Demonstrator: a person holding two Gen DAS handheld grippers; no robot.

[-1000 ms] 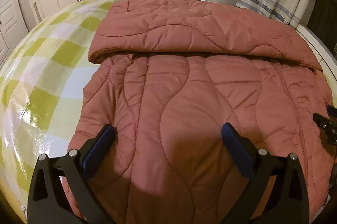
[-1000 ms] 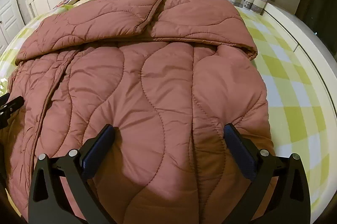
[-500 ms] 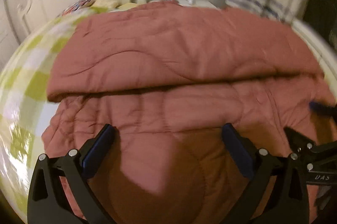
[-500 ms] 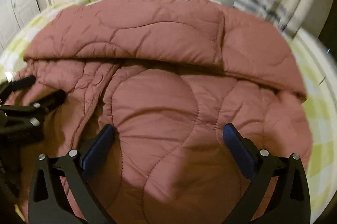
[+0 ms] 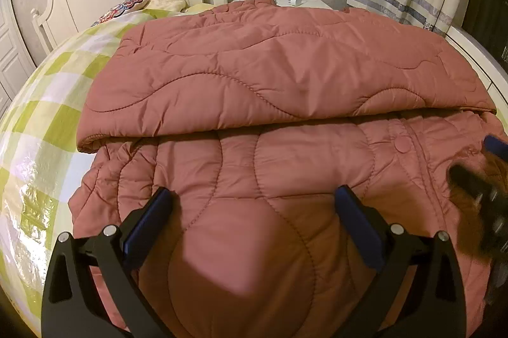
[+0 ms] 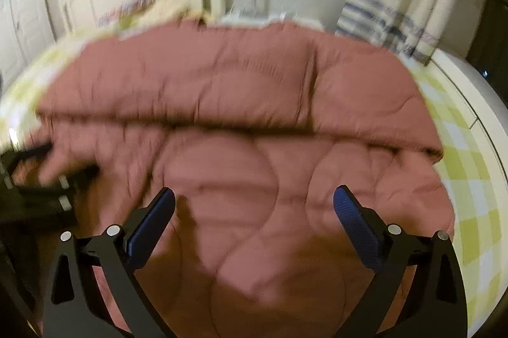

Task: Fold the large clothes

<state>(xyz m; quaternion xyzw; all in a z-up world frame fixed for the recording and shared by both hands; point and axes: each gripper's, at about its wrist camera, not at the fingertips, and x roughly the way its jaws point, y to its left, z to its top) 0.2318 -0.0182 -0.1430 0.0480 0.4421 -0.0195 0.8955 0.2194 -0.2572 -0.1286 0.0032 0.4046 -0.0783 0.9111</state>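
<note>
- Left wrist view: the left tongs are being held with their blue-padded fingers wide apart and empty, directly over the near part of the dusty-pink quilted puffer coat. The coat is lying spread on the bed with the yellow-green checked cover, its far portion already doubled toward the camera, so that the fold edge is running left to right, across the line of the tongs. A covered snap button is being shown on the lower layer to the right. The right tongs are being seen blurred at the right border; their state cannot be told from here.
- Right wrist view: the picture is being smeared by motion. The right tongs are being held apart, gripping nothing, over the coat's near right part. The left tongs are appearing at the left border, on the fabric.
- Judgement: the near hem, lying below both tongs and about equally near each, is probably being approached for the next fold; the padding looks thick and springy.
</note>
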